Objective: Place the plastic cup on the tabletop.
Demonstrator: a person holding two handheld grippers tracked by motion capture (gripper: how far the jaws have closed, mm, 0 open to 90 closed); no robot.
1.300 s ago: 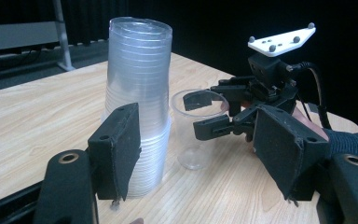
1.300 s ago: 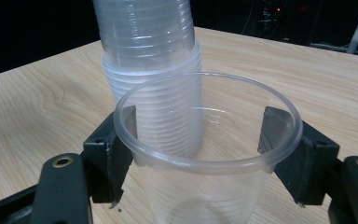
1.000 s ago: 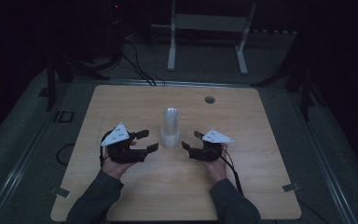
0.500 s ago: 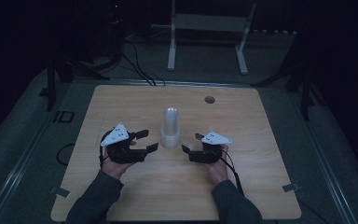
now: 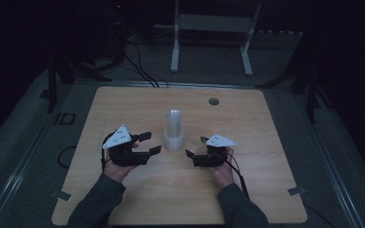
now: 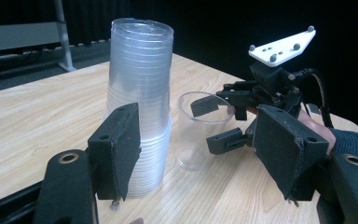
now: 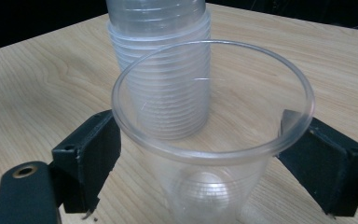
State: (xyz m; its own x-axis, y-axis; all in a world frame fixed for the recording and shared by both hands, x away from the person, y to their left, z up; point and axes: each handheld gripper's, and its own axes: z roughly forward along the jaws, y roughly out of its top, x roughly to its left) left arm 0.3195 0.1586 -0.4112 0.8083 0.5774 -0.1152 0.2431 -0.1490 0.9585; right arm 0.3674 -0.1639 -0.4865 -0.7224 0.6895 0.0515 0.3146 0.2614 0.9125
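A tall stack of clear plastic cups (image 5: 173, 129) (image 6: 140, 98) (image 7: 161, 60) stands mid-table. A single clear cup (image 6: 200, 133) (image 7: 209, 140) stands upright on the wood just right of the stack. My right gripper (image 5: 195, 146) (image 6: 209, 122) (image 7: 200, 163) straddles this cup. Its jaws have just been opening and now flank the cup wall with a small gap on each side. My left gripper (image 5: 152, 142) (image 6: 200, 154) is open on the stack's left, pointing toward it, with nothing between its pads.
The wooden table (image 5: 123, 109) has a round hole (image 5: 213, 101) near its far edge. Behind the table are a white metal stand (image 5: 214, 28) and floor cables (image 5: 140, 71). Tape tabs (image 5: 296, 190) mark the near corners.
The right gripper's jaws stand slightly wider around the single cup than before. Both hands and the stack have stayed in place.
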